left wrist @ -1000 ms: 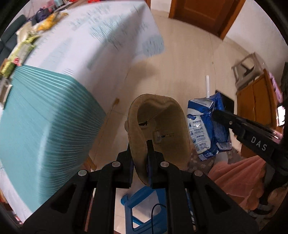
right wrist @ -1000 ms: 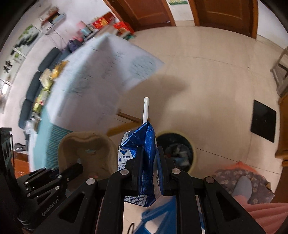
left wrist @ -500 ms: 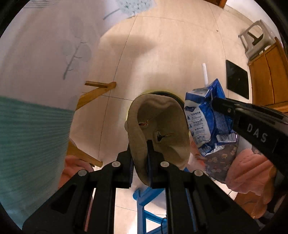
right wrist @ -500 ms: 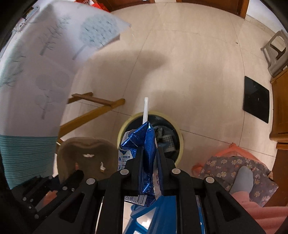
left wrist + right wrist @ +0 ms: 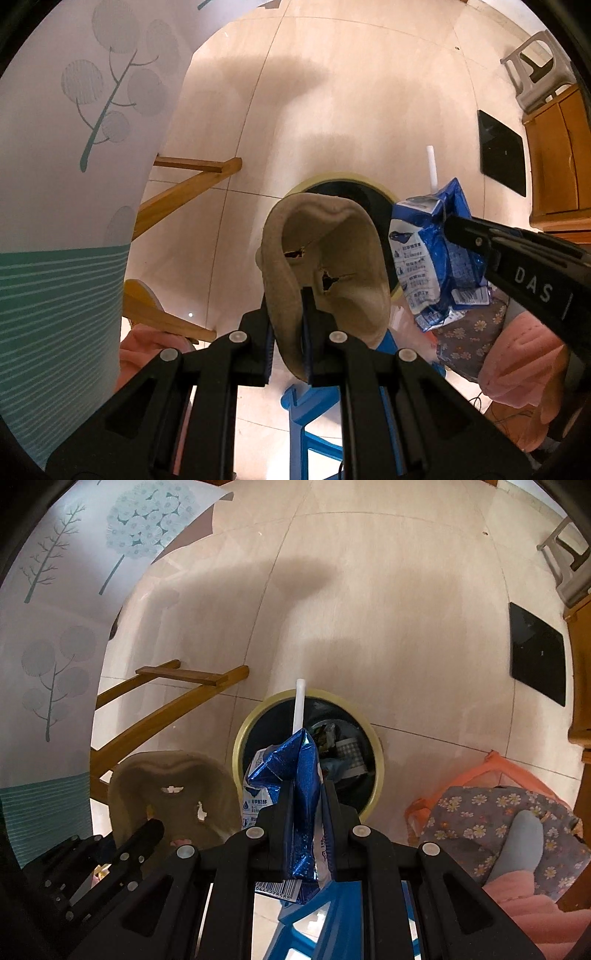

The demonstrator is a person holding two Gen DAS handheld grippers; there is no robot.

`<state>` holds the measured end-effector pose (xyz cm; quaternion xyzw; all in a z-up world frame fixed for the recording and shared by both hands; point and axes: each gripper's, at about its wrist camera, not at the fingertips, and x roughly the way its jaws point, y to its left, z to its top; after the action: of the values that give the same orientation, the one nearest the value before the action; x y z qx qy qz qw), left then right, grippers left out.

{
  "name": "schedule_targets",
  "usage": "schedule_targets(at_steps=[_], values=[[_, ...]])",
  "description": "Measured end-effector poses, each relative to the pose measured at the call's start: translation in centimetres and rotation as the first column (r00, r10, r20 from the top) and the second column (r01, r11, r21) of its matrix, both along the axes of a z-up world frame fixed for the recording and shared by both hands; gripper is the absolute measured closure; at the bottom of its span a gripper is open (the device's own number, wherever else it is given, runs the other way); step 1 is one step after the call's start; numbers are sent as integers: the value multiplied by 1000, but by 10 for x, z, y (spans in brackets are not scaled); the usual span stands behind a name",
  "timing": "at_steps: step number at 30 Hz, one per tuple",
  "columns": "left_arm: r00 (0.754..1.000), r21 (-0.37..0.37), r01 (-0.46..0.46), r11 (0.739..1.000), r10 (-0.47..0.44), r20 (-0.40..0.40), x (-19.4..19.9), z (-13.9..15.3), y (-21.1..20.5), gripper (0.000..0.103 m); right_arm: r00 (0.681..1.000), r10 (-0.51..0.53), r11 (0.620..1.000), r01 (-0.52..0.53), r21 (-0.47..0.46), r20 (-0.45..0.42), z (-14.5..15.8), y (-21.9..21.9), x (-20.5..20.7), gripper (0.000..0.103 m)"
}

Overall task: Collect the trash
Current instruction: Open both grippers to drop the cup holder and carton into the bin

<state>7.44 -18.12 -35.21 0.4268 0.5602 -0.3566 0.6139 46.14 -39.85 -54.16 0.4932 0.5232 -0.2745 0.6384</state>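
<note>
1. I am holding a torn brown pulp tray (image 5: pixel 325 258) with my left gripper (image 5: pixel 288 332); its jaws are clamped on the tray's near rim, and the tray is hanging just above the near-left edge of the trash bin (image 5: pixel 308 753).
2. My right gripper (image 5: pixel 304 812) is pinching a crumpled blue milk carton (image 5: pixel 295 775) by its folded top; the white straw (image 5: pixel 299 705) is sticking out of it and pointing over the bin's opening.
3. I am judging the pickup as done for these two pieces: both are off the table and poised over the bin, which is already holding some wrappers.
4. What I am reckoning is left: letting both pieces go into the bin. The carton is looking well lined up; the tray is sitting partly over the yellow rim, so it may want a nudge inward first. Whether more trash is waiting elsewhere, I cannot tell.
5. Below, I am looking at pale floor tiles (image 5: pixel 369 609), with a printed tablecloth (image 5: pixel 55 147) hanging at the left over wooden table legs (image 5: pixel 166 709).
6. A blue stool (image 5: pixel 314 406) is standing under the grippers, a black mat (image 5: pixel 537 664) is lying on the floor to the right, and the person's floral trouser leg and grey sock are showing at lower right.
</note>
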Motion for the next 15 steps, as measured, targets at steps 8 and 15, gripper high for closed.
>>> schedule_targets(at_steps=[8,15], values=[[1000,23,-17,1000,17,-1,-1,-2,-2,93,1000,16,998,-16,52,4,-11,5,4,87],[999,31,-48,998,48,1,7,-6,0,46,1000,26,998,-26,53,-2,-11,7,5,87]])
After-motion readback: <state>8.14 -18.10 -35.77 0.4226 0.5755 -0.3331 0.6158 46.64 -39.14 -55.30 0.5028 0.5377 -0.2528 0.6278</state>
